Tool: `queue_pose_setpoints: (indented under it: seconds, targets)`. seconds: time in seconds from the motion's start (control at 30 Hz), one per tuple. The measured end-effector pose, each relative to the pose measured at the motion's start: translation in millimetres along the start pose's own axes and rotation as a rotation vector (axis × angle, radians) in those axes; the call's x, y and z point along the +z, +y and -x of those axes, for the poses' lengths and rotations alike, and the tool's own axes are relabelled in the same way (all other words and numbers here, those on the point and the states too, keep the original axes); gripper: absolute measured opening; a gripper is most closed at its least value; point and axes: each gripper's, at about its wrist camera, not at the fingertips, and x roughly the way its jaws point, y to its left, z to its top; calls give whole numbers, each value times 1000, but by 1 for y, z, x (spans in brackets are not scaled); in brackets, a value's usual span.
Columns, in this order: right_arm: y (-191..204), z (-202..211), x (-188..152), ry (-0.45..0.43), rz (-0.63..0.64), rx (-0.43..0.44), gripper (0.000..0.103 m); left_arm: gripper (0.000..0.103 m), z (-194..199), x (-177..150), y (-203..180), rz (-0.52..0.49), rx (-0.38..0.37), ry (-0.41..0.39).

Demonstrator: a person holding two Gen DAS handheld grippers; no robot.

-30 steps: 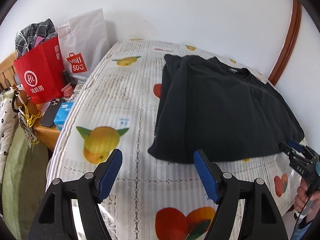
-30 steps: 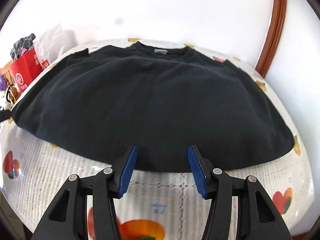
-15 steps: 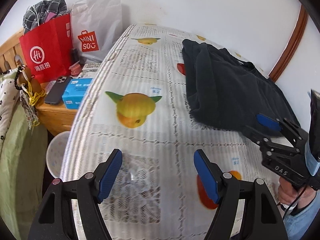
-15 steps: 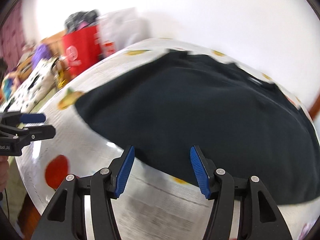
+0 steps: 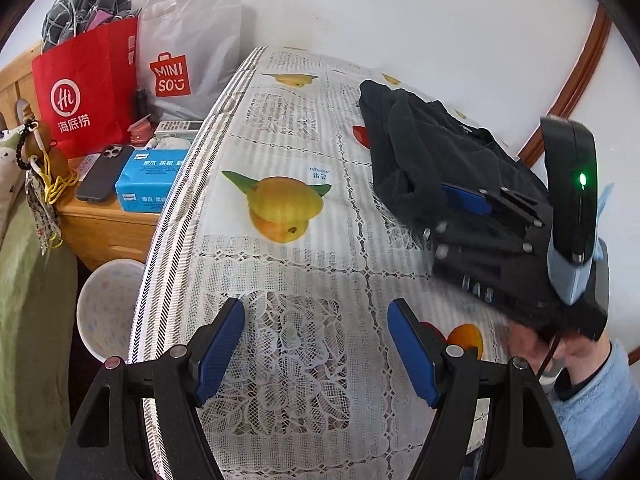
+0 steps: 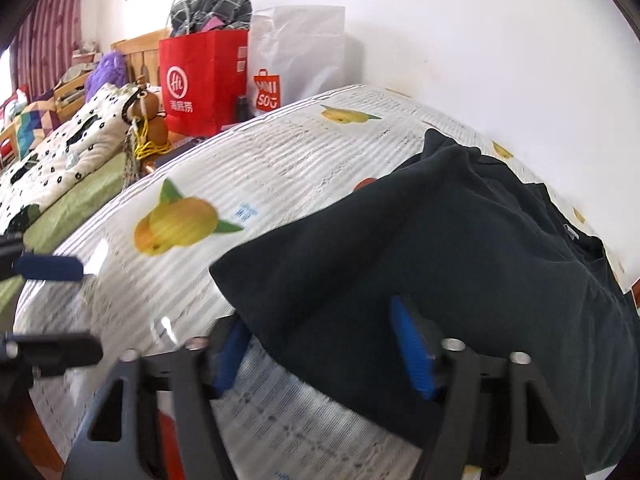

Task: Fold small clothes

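A second ago the left wrist view took in the whole black garment (image 5: 424, 152) spread across the tabletop (image 5: 288, 272); now that view has swung left, so the nightstand items fill its left side and the garment sits at the right, with the right tongs (image 5: 460, 216) over its near corner. The left tongs (image 5: 316, 348) hang over bare lace cloth, jaws wide apart with nothing between them. The right wrist view, which earlier faced the garment square on at its hem, now looks along it from the left corner; the jaws of the right tongs (image 6: 320, 344) have just been closing, with the garment's corner lying between the blue pads, though blur hides whether they press on it.

Only the left view shows the phone (image 5: 105, 172), the blue tissue pack (image 5: 150, 180) and the white bowl (image 5: 106, 312) below the tabletop edge. Only the right view shows the bed with its spotted quilt (image 6: 68, 156) and the purple plush (image 6: 106, 70). Both show the red bag (image 5: 86, 92).

The garment lies on the right half of the tabletop, its long axis running from the near corner to the collar by the wall.
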Motion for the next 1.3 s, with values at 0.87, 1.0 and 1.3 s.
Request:
queue_pose_setpoints:
  seconds: [0.87,1.0,1.3]
  targets:
    - [-275,101,-122,-269,-795,-63,12,73,-50,34,-191,-307,-148,2]
    - [-281,95,-157,-201,-798,-53,13,73,-66,27,-231,-361,-227,44]
    - [-293,101,-162,-165,-761,24,43,74,-93,13,-281,-441,-169,29]
